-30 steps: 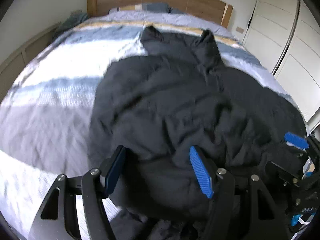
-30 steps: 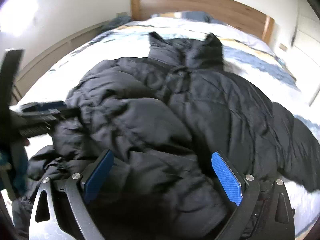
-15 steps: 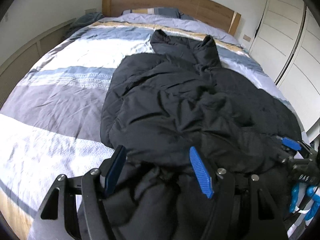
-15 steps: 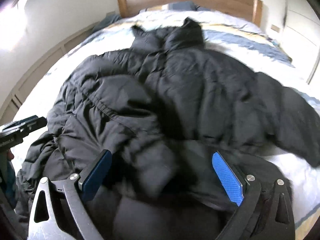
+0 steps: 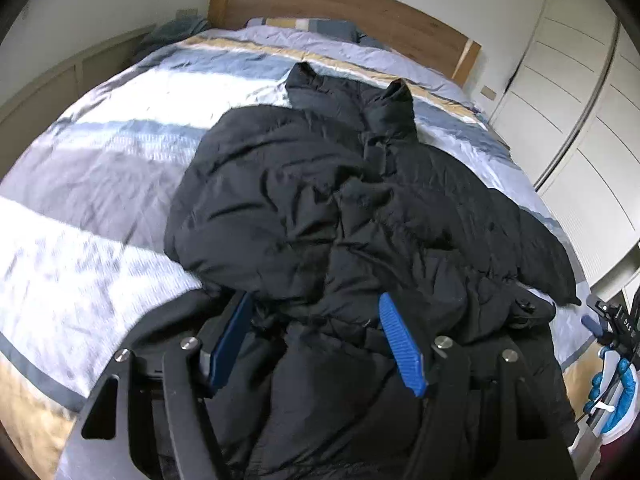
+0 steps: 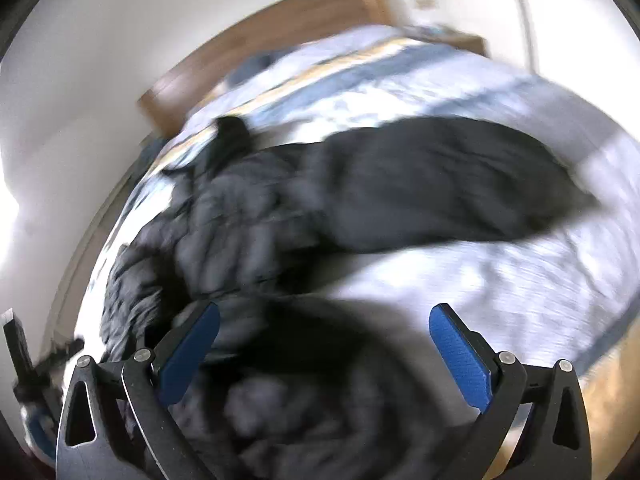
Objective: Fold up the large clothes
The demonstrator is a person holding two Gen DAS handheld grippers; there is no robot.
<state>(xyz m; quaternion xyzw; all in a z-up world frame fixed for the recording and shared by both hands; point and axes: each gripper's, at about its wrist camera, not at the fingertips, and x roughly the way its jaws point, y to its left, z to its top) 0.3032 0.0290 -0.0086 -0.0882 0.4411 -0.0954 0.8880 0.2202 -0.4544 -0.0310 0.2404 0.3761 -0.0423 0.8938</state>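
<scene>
A large black puffer jacket (image 5: 332, 208) lies crumpled on the striped bed (image 5: 100, 168), collar toward the headboard, one sleeve stretched right. My left gripper (image 5: 316, 312) hangs open over the jacket's near hem, with fabric bunched between its blue pads (image 5: 400, 344). The right wrist view is blurred: the jacket (image 6: 360, 200) lies across the bed with its sleeve out to the right. My right gripper (image 6: 324, 320) is open wide just above the jacket's near edge. It also shows at the far right of the left wrist view (image 5: 612, 320).
A wooden headboard (image 5: 340, 4) and pillows stand at the far end. White wardrobe doors (image 5: 580, 100) line the right side. A low shelf unit (image 5: 60, 80) runs along the left wall. Bare duvet lies left of the jacket.
My left gripper has pushed forward into the jacket's hem. My right gripper has swung right and tilted, and its view is now blurred. The jacket's near part has bunched up more.
</scene>
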